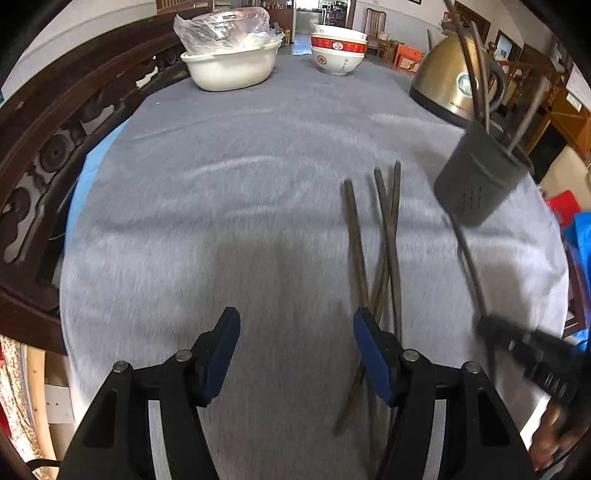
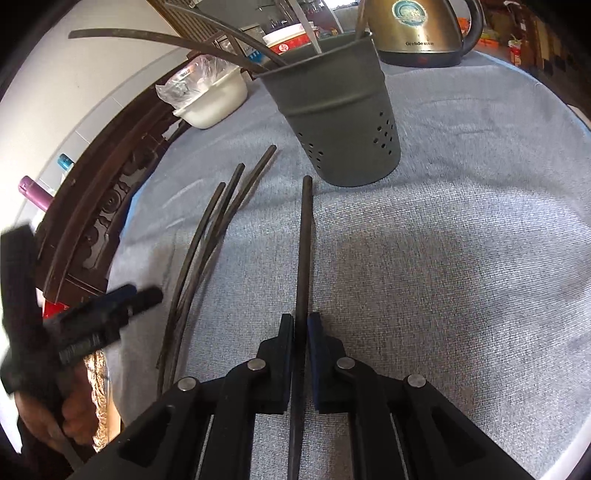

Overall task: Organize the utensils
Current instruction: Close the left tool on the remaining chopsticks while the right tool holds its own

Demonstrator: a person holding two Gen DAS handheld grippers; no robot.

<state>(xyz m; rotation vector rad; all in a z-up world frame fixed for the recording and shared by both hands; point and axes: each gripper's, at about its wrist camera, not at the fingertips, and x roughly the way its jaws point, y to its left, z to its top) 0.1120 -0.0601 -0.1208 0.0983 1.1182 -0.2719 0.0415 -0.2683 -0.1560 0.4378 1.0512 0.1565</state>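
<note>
- Right gripper (image 2: 302, 326): pads clamped on one dark chopstick (image 2: 305, 240). The stick's long axis runs straight ahead along the fingers, its free tip aimed at the foot of the grey utensil holder (image 2: 332, 110), just short of it. This hand is the nearer to the holder.
- Left gripper (image 1: 295, 332): fingers apart, nothing between them. It hangs over the grey cloth (image 1: 221, 203).
- Loose chopsticks (image 1: 384, 236): three lie on the cloth, crossing, just right of the left gripper's right finger, pointing away from it.
- Holder: one, upright, several utensils already inside; exact count unclear.
- Kettle (image 2: 417, 33): one, behind the holder.
- Bowls (image 1: 338, 48): a stack, far edge.
</note>
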